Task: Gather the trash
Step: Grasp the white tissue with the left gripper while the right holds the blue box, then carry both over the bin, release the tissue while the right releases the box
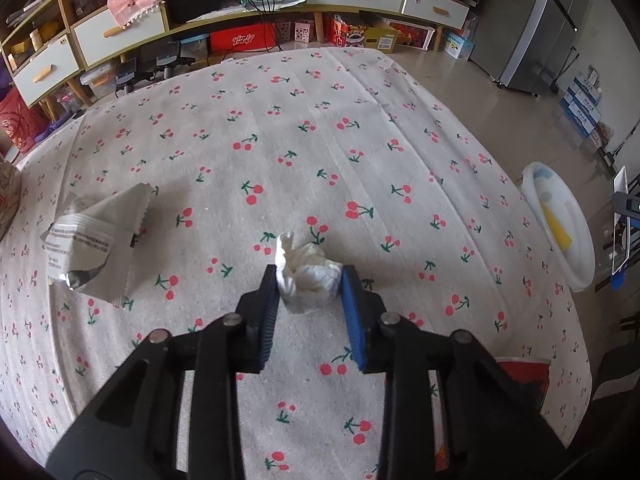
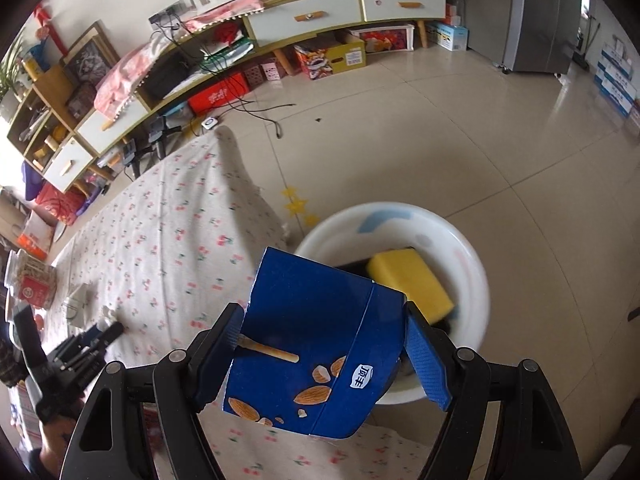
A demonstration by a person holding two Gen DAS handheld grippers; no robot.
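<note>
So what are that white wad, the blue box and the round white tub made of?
The white wad looks like tissue paper: soft, matte, crumpled folds. The blue box seems to be printed cardboard, slightly glossy, with sharp creased edges and almond pictures. The tub is probably plastic: a smooth, shiny, thin rim.

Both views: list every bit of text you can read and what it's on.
Blue carton, held in the right jaws: white label with two characters, seen upside down, not surely readable.
Silver wrapper on the cherry cloth: lines of small print, too small to read.
Red box under the shelf: white lettering, too blurred to read.
</note>
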